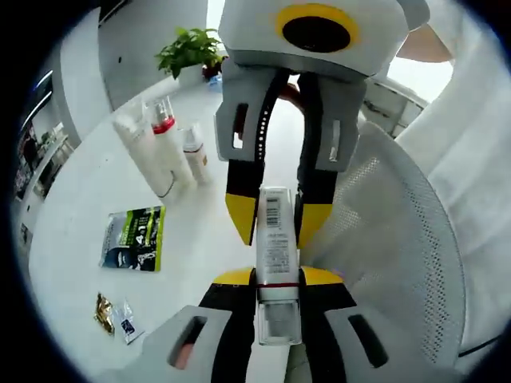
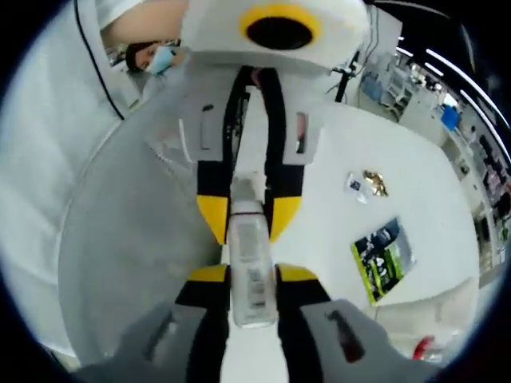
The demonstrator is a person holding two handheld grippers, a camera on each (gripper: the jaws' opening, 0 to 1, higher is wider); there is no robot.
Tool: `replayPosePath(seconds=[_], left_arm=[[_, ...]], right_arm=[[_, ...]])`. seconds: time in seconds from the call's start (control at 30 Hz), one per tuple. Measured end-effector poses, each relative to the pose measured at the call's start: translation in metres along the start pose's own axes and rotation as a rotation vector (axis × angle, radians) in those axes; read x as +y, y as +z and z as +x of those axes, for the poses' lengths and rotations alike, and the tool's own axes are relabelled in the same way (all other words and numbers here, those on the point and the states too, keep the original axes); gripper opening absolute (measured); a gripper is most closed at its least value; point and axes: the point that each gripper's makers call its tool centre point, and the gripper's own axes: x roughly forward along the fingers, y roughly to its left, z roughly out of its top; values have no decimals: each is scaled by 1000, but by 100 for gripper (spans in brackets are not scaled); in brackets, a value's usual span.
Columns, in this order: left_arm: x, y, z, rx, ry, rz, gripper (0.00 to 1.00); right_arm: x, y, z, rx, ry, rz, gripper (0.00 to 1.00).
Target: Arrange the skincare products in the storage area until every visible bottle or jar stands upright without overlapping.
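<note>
A white tube with a barcode label (image 1: pixel 276 239) and a clear cap lies end to end between my two grippers, which face each other. My left gripper (image 1: pixel 277 277) rises from the bottom of the left gripper view, its yellow-tipped jaws pressed on the tube near the cap. My right gripper (image 1: pixel 277 219) comes down from the top and clamps the other end. In the right gripper view the same tube (image 2: pixel 249 263) runs from my right gripper (image 2: pixel 253 274) up to the left gripper (image 2: pixel 249 214). Three upright products stand on the white table: a tall white tube (image 1: pixel 148 155), a red-banded bottle (image 1: pixel 164 121) and a small bottle (image 1: pixel 195 153).
A green and black packet (image 1: pixel 134 238) lies flat on the white round table (image 1: pixel 72 199), with two small sachets (image 1: pixel 116 317) nearer the edge. A potted plant (image 1: pixel 192 52) stands at the far side. A white mesh chair (image 1: pixel 399 239) is right beside the grippers. A person (image 2: pixel 148 56) stands behind.
</note>
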Motion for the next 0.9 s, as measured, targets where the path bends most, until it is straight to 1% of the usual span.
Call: replayPosePath(seconds=[0.07,0.17,0.23,0.27,0.37,0.47,0.53,0.63,0.7,0.73,0.77,0.9], left_arm=[[-1,0,-1,-1,-5,3,17],[-4,2,-1,-14,-18,2,17],[-6,4,-1,-26,-31,3,17],[-8,5,0,-29,-38,5,17],[-11,7,1,-33,-49,16,17],[-13,10,-1,-61,-63,8,17],[-13,14,-3,-87,-67,-16,18],[-8,16,-6,-115,-55,-54,24],[-2,16,-9,-129,-26,-84,32],[0,16,-11,-135,-22,-92,35],[3,15,-14,-144,-17,-112,38],[11,9,-21,-177,12,-175,44]], right_arm=[[2,0,-1,-18,-3,-5,21],[4,-1,-2,-35,-3,16,20],[7,-2,-2,-34,10,43,19],[10,-3,-3,-28,29,55,19],[11,-3,-7,-37,29,52,19],[13,-3,-11,-65,32,72,19],[14,-3,-14,-92,35,106,19],[16,-8,-18,-104,47,134,19],[16,-13,-19,-101,36,138,19],[15,-15,-20,-103,32,145,19],[14,-16,-21,-113,25,163,19],[9,-17,-28,-170,9,235,19]])
